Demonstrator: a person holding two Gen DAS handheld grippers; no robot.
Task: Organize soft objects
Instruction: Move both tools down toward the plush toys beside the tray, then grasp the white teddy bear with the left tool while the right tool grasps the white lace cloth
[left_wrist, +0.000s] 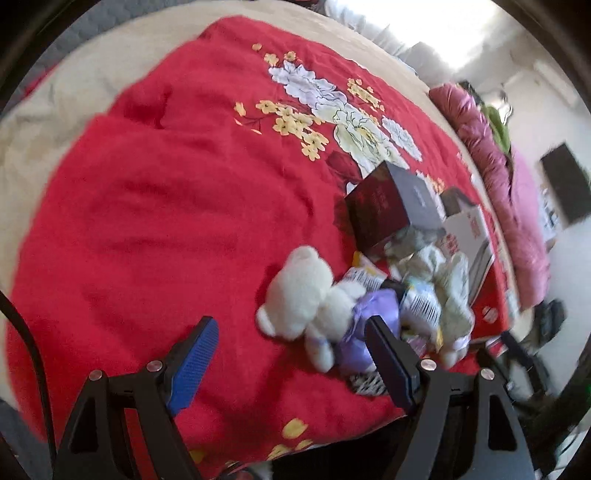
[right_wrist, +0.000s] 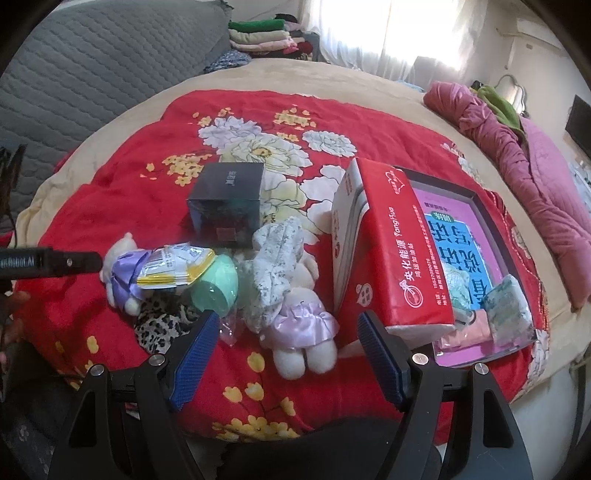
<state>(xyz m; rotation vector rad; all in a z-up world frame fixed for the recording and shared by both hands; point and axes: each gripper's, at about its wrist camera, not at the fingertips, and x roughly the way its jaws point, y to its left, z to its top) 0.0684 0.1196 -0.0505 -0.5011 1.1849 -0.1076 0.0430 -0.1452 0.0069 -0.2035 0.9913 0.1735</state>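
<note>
Red floral quilt (right_wrist: 122, 206) on the bed carries everything. Red tissue box (right_wrist: 384, 251) leans on an open tray (right_wrist: 491, 206); a nudge could topple it. Soft toys heaped mid-quilt: white bear (left_wrist: 299, 291), pink-skirted doll (right_wrist: 295, 325). Snack packet (right_wrist: 177, 267) overlaps them and could snag. Left gripper (left_wrist: 291, 354) and right gripper (right_wrist: 288, 350): jaws wide, empty.

White plush bear (left_wrist: 299, 291) in lilac dress, lying just ahead of left jaws, second dressed plush (right_wrist: 299, 325) lying between right jaws.
</note>
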